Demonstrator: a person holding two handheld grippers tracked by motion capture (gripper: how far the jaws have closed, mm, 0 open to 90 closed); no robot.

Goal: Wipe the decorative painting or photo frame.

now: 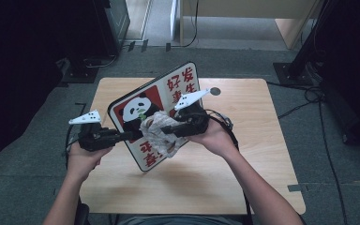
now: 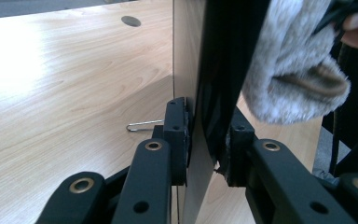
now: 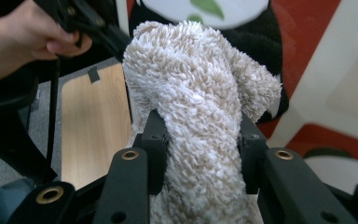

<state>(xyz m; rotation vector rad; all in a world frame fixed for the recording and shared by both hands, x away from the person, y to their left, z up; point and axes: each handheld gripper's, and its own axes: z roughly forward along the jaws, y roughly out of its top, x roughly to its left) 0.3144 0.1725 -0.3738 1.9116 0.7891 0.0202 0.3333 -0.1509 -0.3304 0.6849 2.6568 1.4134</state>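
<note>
Obs.: Your left tongs are clenched on the lower left edge of the panda board. In the left gripper view the two pads pinch the board's thin edge from either side. The board stands tilted on the desk, printed face towards you, its bottom corner near or on the wood; contact there is not clear.

Your right tongs are grasping a bunched fluffy cloth. In the right gripper view the cloth is squeezed between both pads and bulges out ahead of the tips, with the board's red and white print close behind it. From the left tongs, the cloth hangs just past the board's edge, on the printed side.

Step in hand (judgement): wiping the board's face. One pair of tongs steadies it, the other works the cloth across the panda print. The cloth sits against or just off the face, about mid-height; I cannot tell whether it presses.

Next move (judgement):
- Keep the left tongs firm, since the board is held by one edge alone and could pivot under a push.
- Bring the cloth flat to the face and sweep it away from the left tongs, with light pressure.
- Watch the small wire clip lying on the desk just beyond the left tongs; keep the board's corner off it.
</note>
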